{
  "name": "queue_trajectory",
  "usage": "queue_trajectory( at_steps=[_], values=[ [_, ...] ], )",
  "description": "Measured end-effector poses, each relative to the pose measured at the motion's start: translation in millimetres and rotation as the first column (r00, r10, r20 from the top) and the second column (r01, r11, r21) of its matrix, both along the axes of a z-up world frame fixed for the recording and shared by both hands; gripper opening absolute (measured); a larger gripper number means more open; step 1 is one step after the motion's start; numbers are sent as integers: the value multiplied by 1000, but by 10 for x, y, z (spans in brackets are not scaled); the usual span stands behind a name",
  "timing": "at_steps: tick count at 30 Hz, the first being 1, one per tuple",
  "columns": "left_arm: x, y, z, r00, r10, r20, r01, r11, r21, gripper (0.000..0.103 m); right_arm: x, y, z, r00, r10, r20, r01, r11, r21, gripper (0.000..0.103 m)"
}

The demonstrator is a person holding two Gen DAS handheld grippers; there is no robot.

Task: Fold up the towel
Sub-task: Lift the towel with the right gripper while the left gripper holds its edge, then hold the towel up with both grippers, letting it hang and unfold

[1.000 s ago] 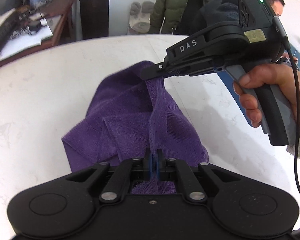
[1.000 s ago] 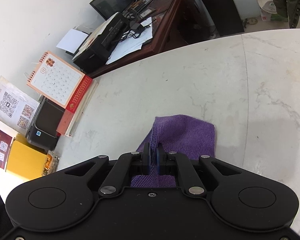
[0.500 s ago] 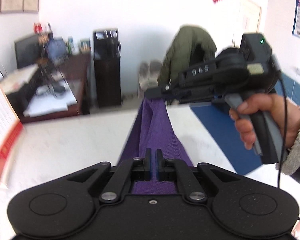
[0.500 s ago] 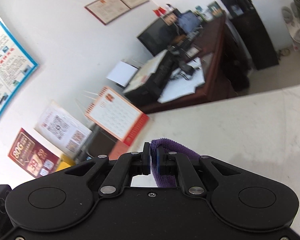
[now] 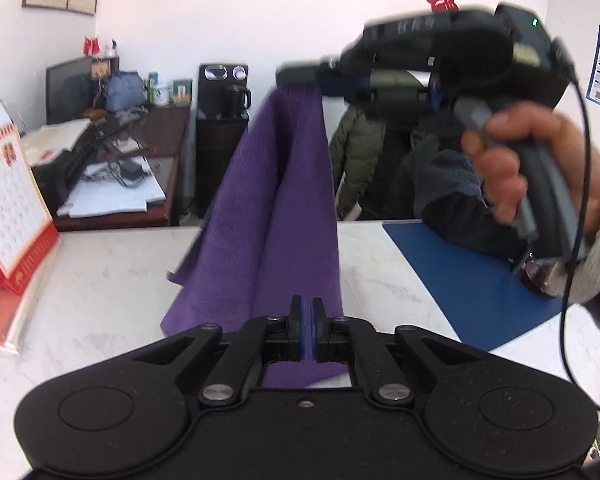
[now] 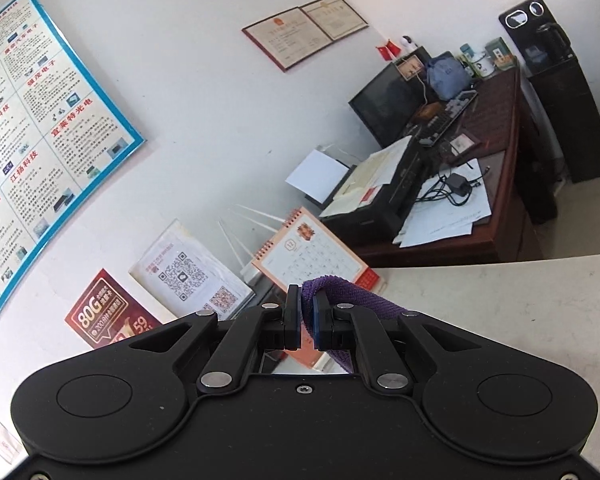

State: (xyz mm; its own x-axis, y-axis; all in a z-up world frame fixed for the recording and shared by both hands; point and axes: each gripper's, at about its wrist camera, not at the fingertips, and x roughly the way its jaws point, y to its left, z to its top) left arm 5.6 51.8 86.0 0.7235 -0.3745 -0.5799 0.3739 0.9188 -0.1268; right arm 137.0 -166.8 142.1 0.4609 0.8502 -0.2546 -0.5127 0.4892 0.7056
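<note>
A purple towel [image 5: 276, 200] hangs stretched in the air above the white marble table [image 5: 112, 280]. My left gripper [image 5: 308, 312] is shut on its near corner. My right gripper [image 5: 300, 78], held by a hand [image 5: 540, 168], is shut on the far corner, higher up. The cloth droops between the two and its lower edge hangs just above the tabletop. In the right wrist view, only the hemmed corner of the towel [image 6: 352, 292] shows, looping over the right pad of the right gripper [image 6: 306, 312].
A red desk calendar [image 5: 8, 216] stands at the table's left edge. A blue mat [image 5: 460, 280] lies on the right. Behind the table are a cluttered wooden desk [image 5: 140, 152], a black water dispenser [image 5: 220, 120] and a green jacket [image 5: 360, 152].
Both grippers have risen, lifting the towel off the table. It was a crumpled heap on the marble; now it hangs stretched between them, the right end higher.
</note>
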Motion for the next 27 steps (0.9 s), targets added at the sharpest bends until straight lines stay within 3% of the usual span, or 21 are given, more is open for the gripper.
queue_trajectory(
  at_steps=[6, 13, 16, 19, 25, 27],
  values=[
    [99, 19, -107, 999, -22, 50, 21, 999, 26, 7, -103, 4, -101, 1000, 4, -26, -3, 1000, 26, 5],
    [433, -179, -514, 996, -85, 41, 82, 995, 65, 9, -152, 58, -176, 998, 21, -59, -21, 1000, 8, 5],
    [424, -236, -629, 988, -123, 93, 115, 989, 94, 12, -171, 70, -163, 998, 27, -61, -27, 1000, -2, 5],
    [355, -234, -600, 971, -155, 180, 141, 986, 92, 27, -165, 72, -161, 997, 33, -67, -33, 999, -8, 5],
    [374, -185, -593, 953, -195, 233, 176, 979, 103, 28, -153, 60, -216, 994, 44, -95, -45, 999, 1, 5],
    [372, -119, -530, 951, -175, 255, 146, 981, 127, 28, -151, 57, -226, 994, 47, -101, -47, 999, 4, 5]
  ],
)
